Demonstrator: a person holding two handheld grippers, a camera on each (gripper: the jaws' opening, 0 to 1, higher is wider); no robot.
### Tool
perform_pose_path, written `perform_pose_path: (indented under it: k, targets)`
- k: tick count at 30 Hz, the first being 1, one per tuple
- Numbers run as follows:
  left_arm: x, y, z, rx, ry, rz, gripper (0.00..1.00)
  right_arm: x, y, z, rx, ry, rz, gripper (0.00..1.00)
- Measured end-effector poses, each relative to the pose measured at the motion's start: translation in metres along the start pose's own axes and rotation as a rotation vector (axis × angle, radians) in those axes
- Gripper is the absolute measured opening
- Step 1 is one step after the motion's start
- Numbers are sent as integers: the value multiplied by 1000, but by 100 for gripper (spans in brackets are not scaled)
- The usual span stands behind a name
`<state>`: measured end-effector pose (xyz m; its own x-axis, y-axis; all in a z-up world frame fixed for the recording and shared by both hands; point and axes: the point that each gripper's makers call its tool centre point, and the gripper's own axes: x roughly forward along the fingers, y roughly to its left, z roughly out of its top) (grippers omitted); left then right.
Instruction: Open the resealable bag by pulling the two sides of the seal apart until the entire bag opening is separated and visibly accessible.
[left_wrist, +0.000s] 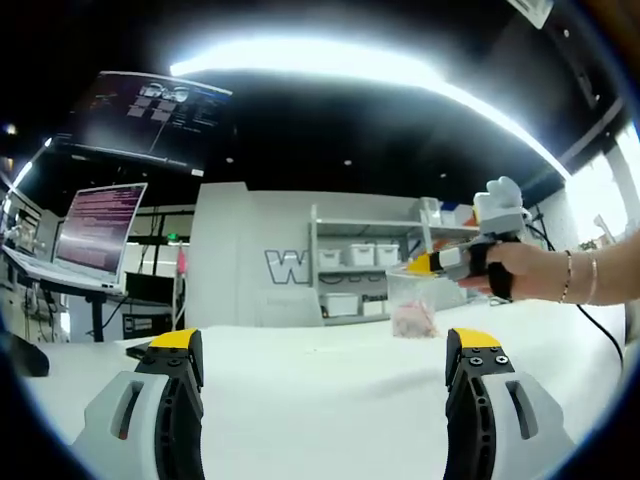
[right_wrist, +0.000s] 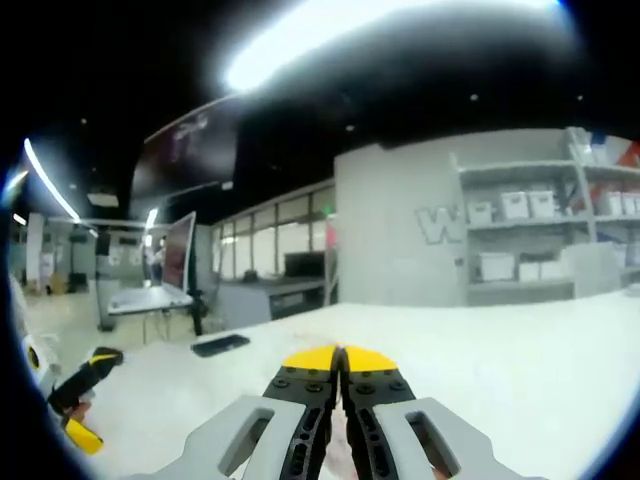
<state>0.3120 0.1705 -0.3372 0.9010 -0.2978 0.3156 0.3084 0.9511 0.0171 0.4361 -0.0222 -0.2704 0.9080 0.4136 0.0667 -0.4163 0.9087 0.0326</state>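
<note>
Bench (left_wrist: 330, 370), white and broad, spreads ahead in the left gripper view, where the left gripper (left_wrist: 325, 355) shows its own yellow-tipped jaws spread wide apart with nothing between them. Beyond them and to the right, a person's hand (left_wrist: 515, 268) with bracelets at the wrist carries the right gripper (left_wrist: 432, 264), whose yellow jaw tips pinch the top edge of the resealable bag (left_wrist: 410, 300); the clear bag hangs down toward the bench with something pinkish at its bottom, well apart from the left jaws. Behind it stands a grey wall with a large letter "W" (left_wrist: 285, 266), the rest of the word hidden by a shelf unit (left_wrist: 365, 270) of white bins. A laptop (left_wrist: 95, 235) with a lit screen sits on a stand at the left; its text is too small to read. In the right gripper view, the right gripper (right_wrist: 340, 362) has its jaws pressed together, with a pale sliver of something between them lower down, though the bag itself cannot be made out there. A dark flat object (right_wrist: 220, 345) lies on the bench to the left, and the left gripper's yellow tips (right_wrist: 85, 400) enter at the left edge. The "W" (right_wrist: 440, 224) shows again on the wall.
</note>
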Motion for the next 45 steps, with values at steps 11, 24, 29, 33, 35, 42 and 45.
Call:
perform_pose_path:
  k: [11,24,29,33,35,42,45]
  targets:
    - [0,-1,0,-3,1,-2,100,18,-5,-3,-10,20,-16,0]
    - [0,-1,-1,-12,3,-4,100,39,-9,-13,-2,58,-38,0]
    - [0,-2,-1,-5,7,-6,100,45,-11,-22,-1,72,-49,0]
    - [0,-2,-2,-2,7,-6,100,50,-15,-28,-9,82,-59,0]
    - [0,-2,-2,0,7,-5,100,52,-17,-30,-18,84,-67,0]
    - [0,-4,-3,18,12,-8,100,62,-20,-37,-37,99,-79,0]
    - [0,-4,-3,21,9,-7,100,65,-21,-39,-42,102,-81,0]
